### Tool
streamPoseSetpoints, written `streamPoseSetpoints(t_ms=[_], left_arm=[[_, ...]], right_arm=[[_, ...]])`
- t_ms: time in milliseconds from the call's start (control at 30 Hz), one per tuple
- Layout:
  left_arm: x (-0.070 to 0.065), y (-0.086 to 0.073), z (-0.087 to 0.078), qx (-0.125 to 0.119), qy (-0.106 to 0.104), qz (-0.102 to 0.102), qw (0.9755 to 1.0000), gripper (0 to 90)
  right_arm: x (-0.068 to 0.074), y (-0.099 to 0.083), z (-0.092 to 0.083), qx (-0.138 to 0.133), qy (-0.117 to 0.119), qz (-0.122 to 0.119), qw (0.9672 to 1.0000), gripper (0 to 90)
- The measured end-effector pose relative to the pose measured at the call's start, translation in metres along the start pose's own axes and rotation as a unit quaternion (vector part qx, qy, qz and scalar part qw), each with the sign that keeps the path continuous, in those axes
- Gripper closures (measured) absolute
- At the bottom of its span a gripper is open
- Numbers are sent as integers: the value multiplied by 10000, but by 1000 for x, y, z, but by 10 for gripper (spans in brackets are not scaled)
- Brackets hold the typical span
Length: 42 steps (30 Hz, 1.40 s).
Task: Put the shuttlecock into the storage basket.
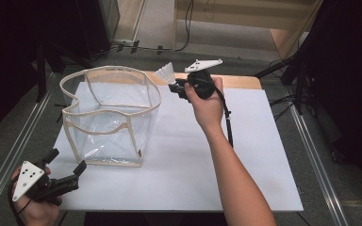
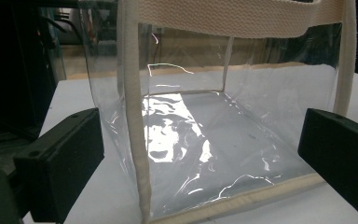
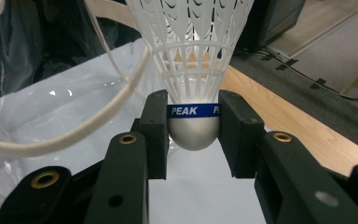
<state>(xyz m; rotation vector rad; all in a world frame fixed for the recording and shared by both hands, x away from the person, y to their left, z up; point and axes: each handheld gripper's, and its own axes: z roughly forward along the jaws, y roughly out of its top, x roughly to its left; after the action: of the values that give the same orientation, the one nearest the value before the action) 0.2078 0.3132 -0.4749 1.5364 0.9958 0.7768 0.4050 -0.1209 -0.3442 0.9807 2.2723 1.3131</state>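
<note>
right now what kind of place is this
Probably a lab or recording studio rather than a home: a table under a white sheet, black curtains at the sides, cables across the floor, and a hand-held gripper with a marker plate.

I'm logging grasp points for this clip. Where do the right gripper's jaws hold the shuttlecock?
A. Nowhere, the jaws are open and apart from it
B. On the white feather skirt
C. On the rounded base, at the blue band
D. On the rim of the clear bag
C: in the right gripper view the right gripper has its jaws pressed on both sides of the shuttlecock at its silver base with the blue band, skirt free above.
</note>
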Motion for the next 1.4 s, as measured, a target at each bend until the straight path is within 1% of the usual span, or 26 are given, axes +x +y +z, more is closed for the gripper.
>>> streamPoseSetpoints(t_ms=[200,267,367,867,1100,1233,1300,1367,1400], left_arm=[[-1,0,0,-7,-9,1,10000,6],[-1,0,0,-12,-9,1,10000,6],[-1,0,0,-18,-7,-4,10000,6],[0,1,0,-6,2,-13,10000,6],[-1,1,0,-17,-9,-5,10000,7],[-1,1,-1,-17,-8,-4,10000,6],[0,1,-1,-22,-10,-8,10000,6],[0,1,-1,-11,-3,-6,10000,6],[0,1,-1,-8,-3,-6,10000,7]], right_arm=[[8,8,-2,-115,72,-61,9999,632],[10,10,-3,-152,112,-45,9998,632],[14,12,-3,-170,138,-99,9997,632],[27,22,-1,-303,331,-175,9988,632],[36,23,4,-252,457,-243,9983,632],[39,23,7,-228,494,-275,9981,632],[40,22,8,-214,519,-254,9981,631],[39,21,10,-186,525,-235,9982,619],[39,20,11,-176,598,-209,9978,561]])
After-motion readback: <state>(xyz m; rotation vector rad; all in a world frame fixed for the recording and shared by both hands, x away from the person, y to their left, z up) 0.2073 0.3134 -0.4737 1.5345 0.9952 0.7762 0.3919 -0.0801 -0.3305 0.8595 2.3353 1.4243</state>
